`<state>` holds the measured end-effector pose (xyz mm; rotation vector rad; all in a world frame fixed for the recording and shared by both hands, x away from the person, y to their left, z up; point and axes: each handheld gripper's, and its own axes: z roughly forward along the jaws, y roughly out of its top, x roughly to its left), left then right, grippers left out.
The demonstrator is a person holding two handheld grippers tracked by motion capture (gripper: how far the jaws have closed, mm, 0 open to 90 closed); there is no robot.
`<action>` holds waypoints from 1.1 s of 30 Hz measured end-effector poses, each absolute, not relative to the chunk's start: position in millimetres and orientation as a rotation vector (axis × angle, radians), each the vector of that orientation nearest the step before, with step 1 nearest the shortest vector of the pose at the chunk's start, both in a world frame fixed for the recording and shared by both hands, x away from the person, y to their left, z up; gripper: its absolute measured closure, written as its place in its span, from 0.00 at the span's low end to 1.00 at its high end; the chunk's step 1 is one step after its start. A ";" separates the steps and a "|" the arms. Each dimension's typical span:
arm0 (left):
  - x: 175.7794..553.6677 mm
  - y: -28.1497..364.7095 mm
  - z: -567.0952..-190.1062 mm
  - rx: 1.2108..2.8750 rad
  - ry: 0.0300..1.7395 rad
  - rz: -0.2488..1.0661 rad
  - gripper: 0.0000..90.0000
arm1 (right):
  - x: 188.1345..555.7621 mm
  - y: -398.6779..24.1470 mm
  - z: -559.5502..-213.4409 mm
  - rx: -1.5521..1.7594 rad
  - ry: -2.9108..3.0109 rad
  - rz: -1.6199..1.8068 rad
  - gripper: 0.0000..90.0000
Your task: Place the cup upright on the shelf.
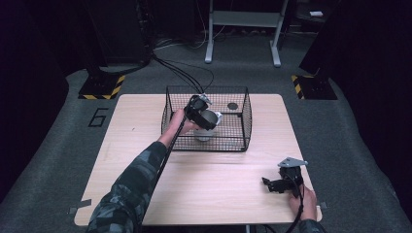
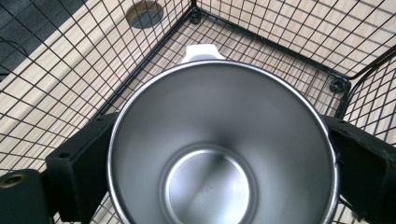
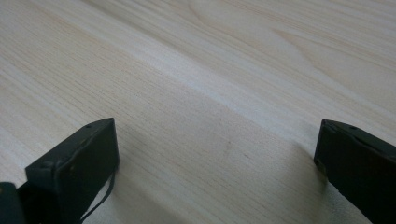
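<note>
A shiny steel cup sits between the black jaws of my left gripper, mouth toward the camera and empty inside. In the high view my left gripper holds this cup over the inside of a black wire basket. A white tab shows just past the cup's rim; I cannot tell if it belongs to the cup. A pale object lies on the basket floor below. My right gripper rests low over the table's near right corner, open, with bare wood between its jaws.
The light wood table carries the basket at its back middle. A dark round spot shows at the basket's far side. Black cables trail off the table's far edge onto the grey floor.
</note>
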<state>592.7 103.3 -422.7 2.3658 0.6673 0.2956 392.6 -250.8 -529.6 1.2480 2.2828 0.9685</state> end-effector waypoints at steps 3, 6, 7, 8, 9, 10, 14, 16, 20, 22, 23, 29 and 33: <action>593.0 105.4 -423.8 2.368 0.669 0.285 0.07 | 392.5 -250.6 -529.6 1.251 2.283 0.970 0.00; 593.3 107.5 -424.1 2.369 0.671 0.280 0.07 | 392.6 -250.8 -529.6 1.248 2.283 0.969 0.00; 593.0 109.0 -423.9 2.375 0.675 0.272 0.07 | 392.6 -250.8 -529.6 1.249 2.283 0.969 0.00; 592.8 110.0 -423.9 2.378 0.676 0.273 0.07 | 392.6 -250.8 -529.5 1.248 2.283 0.968 0.00; 592.4 110.6 -424.2 2.376 0.681 0.272 0.07 | 392.6 -250.8 -529.6 1.249 2.283 0.969 0.00; 592.0 111.3 -424.0 2.382 0.686 0.268 0.07 | 392.9 -251.7 -529.7 1.231 2.289 0.954 0.00; 589.2 114.6 -424.9 2.379 0.696 0.272 0.06 | 392.7 -251.3 -529.8 1.238 2.287 0.956 0.00; 588.2 116.3 -424.8 2.385 0.703 0.269 0.06 | 392.8 -251.3 -529.8 1.236 2.287 0.956 0.00; 585.2 119.4 -425.8 2.384 0.699 0.278 0.06 | 392.7 -251.2 -529.8 1.238 2.287 0.956 0.00; 583.5 119.7 -426.7 2.378 0.695 0.287 0.06 | 392.7 -251.3 -529.8 1.237 2.287 0.955 0.00; 583.1 120.1 -426.8 2.376 0.697 0.287 0.06 | 392.7 -251.2 -529.8 1.238 2.287 0.956 0.00; 582.1 120.3 -426.6 2.371 0.703 0.297 0.06 | 392.7 -251.3 -529.8 1.237 2.287 0.955 0.00; 581.9 121.4 -426.5 2.351 0.709 0.298 0.05 | 392.8 -251.4 -529.8 1.236 2.287 0.955 0.00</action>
